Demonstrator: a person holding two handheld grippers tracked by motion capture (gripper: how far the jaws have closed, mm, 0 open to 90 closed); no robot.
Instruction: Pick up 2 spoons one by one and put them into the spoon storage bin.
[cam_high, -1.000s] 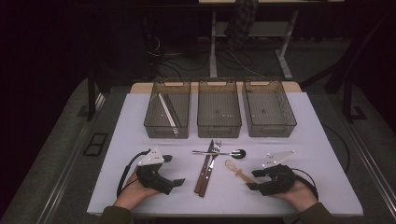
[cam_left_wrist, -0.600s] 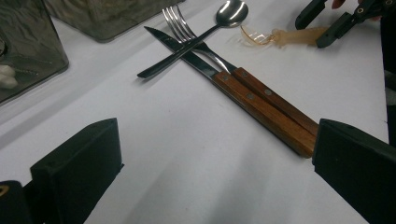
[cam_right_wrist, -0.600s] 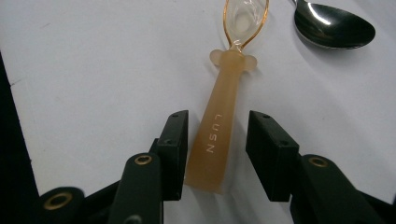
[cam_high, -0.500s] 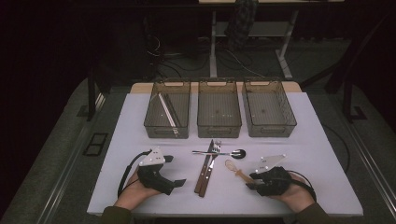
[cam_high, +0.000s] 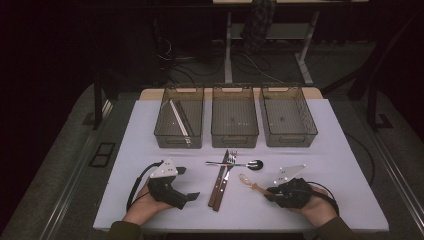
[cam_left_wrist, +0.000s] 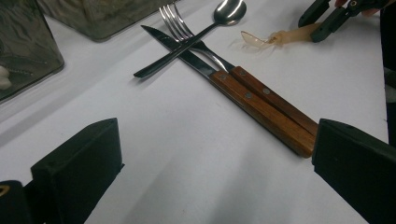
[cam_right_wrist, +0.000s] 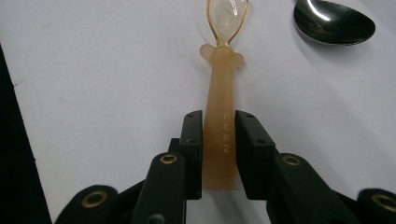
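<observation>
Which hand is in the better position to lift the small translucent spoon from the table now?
Right. The right gripper has just been closing, its jaws on both sides of the translucent spoon handle. The left gripper is open over bare table, beside the wooden-handled knife.

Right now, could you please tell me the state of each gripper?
Left gripper: open, holding nothing.
Right gripper: just been closing; fingers pressed on the translucent amber plastic spoon handle.

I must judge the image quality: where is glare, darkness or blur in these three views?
High view: the room is dark, only the white table is lit. Left gripper view: glare on the metal spoon; the near fingers look soft. Right gripper view: the translucent spoon is sharp, its bowl washed out.
</observation>
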